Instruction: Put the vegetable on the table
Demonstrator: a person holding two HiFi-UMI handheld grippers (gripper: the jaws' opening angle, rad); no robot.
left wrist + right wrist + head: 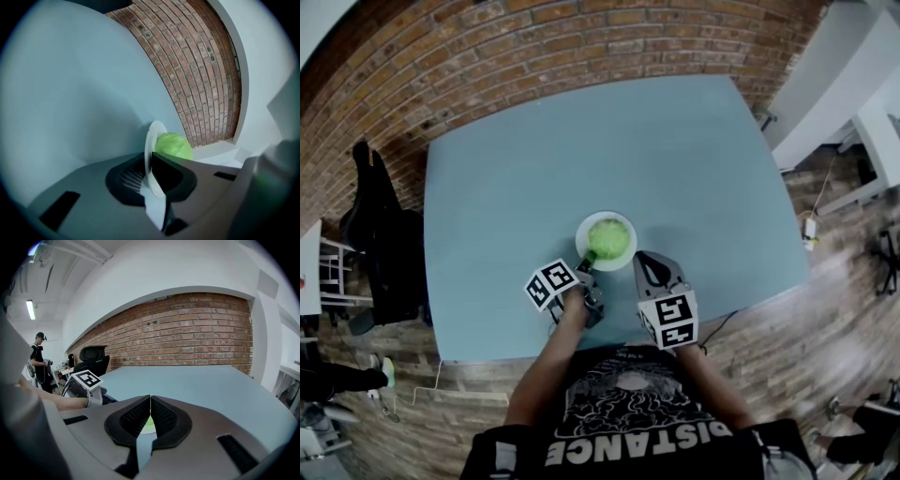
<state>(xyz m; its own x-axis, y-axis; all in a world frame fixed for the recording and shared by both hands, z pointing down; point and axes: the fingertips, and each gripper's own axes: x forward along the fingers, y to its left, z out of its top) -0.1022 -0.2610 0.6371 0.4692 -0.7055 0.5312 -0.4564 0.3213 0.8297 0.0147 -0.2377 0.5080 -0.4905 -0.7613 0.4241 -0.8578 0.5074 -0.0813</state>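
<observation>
Left gripper (584, 267) clamps the lower-left rim of the white plate (580, 234) carrying the green cabbage (608, 239). Right gripper (645, 258), closed and empty, sits just lower right.

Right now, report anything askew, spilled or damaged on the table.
Nothing stands out. The cabbage sits whole on the white plate, which the left tongs pinch by its rim. Nothing is spilled on the blue table. The right tongs are shut, empty.

White plate (580, 232) on blue table (525, 159)
</observation>
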